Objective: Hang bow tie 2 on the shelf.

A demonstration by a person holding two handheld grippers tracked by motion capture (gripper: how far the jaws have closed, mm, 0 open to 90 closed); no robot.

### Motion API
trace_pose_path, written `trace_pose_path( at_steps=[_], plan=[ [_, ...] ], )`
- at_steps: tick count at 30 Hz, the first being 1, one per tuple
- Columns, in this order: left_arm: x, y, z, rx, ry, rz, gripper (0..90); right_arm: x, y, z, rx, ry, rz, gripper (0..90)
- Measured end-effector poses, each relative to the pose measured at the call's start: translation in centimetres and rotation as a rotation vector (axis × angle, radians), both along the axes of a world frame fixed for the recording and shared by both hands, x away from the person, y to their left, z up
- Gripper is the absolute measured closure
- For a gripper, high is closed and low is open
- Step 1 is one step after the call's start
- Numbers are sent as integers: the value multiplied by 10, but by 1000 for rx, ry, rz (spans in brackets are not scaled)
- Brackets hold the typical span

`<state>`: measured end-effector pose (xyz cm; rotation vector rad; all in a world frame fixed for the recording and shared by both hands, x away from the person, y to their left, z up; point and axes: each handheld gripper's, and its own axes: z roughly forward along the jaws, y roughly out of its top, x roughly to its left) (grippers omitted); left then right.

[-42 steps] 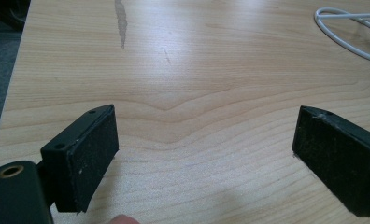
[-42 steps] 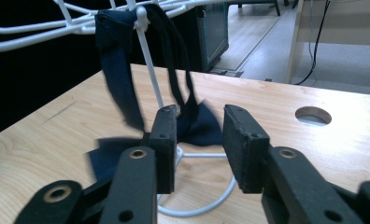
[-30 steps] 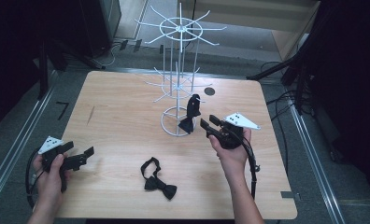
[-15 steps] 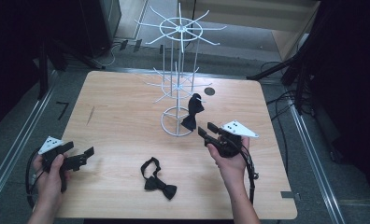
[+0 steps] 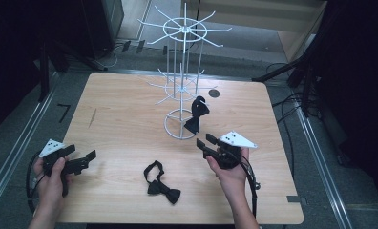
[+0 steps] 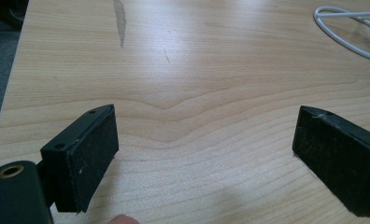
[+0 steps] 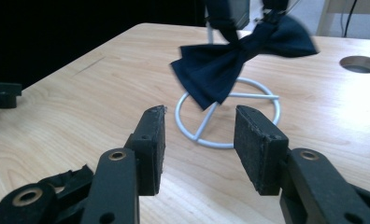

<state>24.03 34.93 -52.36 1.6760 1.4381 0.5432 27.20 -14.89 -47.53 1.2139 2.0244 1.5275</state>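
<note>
Your right hand-held gripper [image 5: 204, 145] hovers just in front of the white wire rack [image 5: 181, 102], and the thing nearest it is the dark bow tie [image 5: 196, 113] hanging on that rack. In your right gripper view this hanging bow tie [image 7: 239, 58] is a navy fabric bow, pinched at a central knot with two flared wings, and its strap runs up to the rack's arm. It hangs tilted, its long axis slanting from the lower wing near the rack's ring base up to the higher wing on the far side. It sits beyond the jaws and above them, apart from both pads. The jaws stand partly spread with nothing between them.

A second bow tie [image 5: 162, 185] lies flat on the tabletop [image 5: 120, 124] between your two hands. Your left hand-held gripper [image 5: 84, 161] rests near the tabletop's left edge, jaws wide apart and empty.
</note>
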Motion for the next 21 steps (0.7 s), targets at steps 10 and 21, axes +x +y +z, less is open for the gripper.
trace_pose_path(
  at_steps=[10, 21],
  plan=[
    [0, 0, 0, -4, 1, 0, 77, -11, 16, -9, -35, 26, 66, 575],
    [0, 1, 0, -6, -1, 1, 77, -20, 37, -17, -66, 49, 123, 580]
  ],
)
